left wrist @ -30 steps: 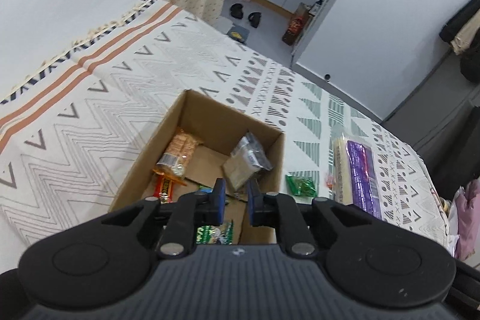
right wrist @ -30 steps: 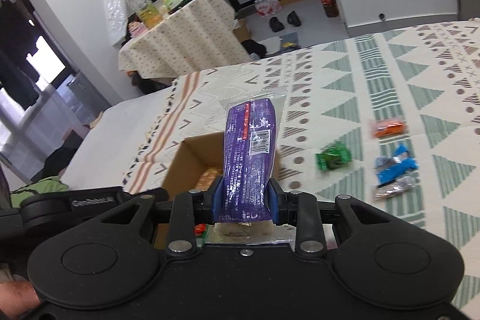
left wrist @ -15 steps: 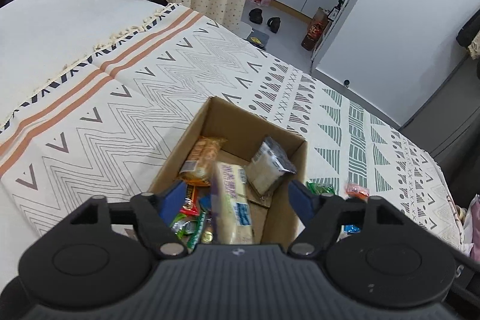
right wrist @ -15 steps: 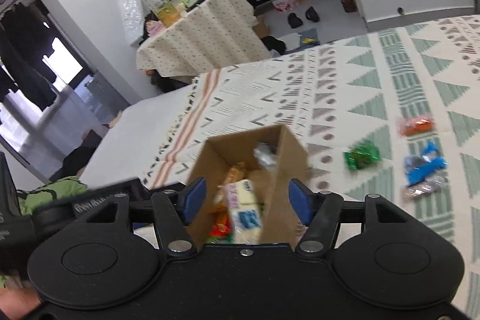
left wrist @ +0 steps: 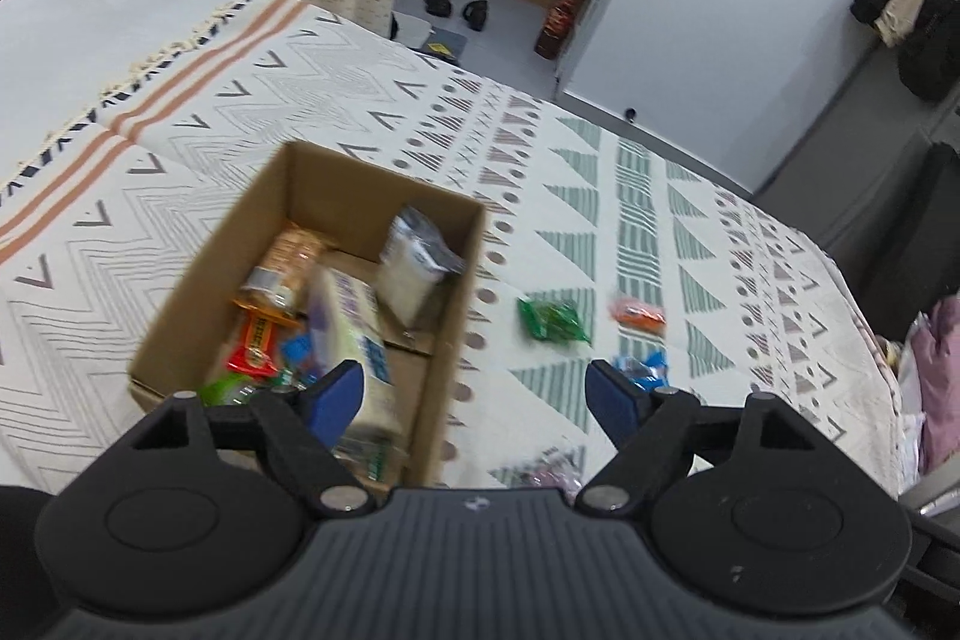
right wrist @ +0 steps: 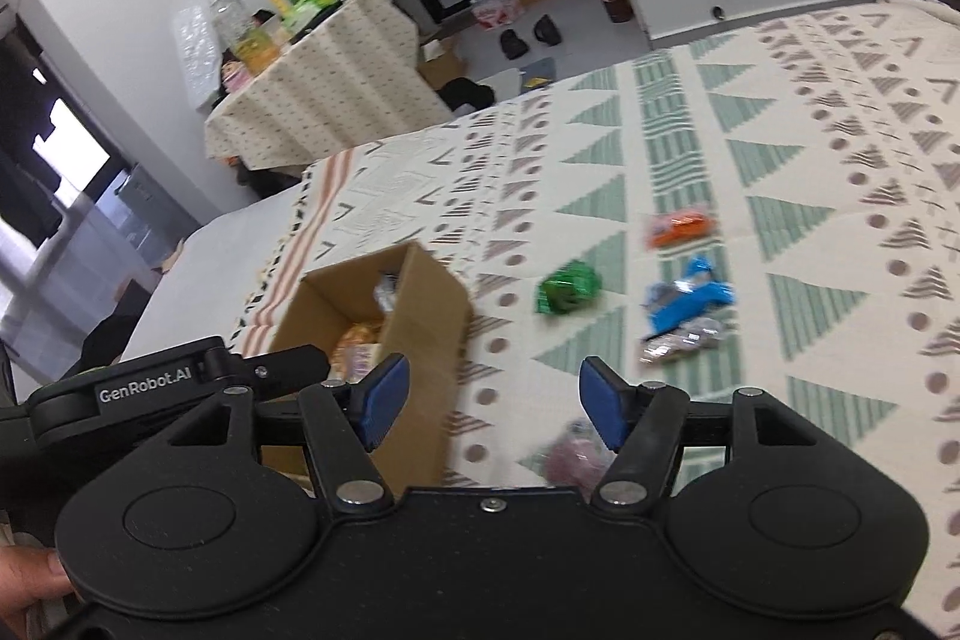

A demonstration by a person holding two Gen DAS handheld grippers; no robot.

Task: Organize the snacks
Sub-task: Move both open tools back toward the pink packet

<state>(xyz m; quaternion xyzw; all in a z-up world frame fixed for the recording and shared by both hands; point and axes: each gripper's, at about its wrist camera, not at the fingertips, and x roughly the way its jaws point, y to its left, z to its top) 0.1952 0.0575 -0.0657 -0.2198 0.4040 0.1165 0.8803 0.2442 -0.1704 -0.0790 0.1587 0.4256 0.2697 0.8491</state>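
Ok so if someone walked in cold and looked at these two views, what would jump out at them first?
Probably the open cardboard box on the patterned bedspread, already holding several snack packets. Next, the bright loose snacks lying on the cloth to its right: a green packet, an orange one and a blue one. Both grippers, left and right, are open and empty.
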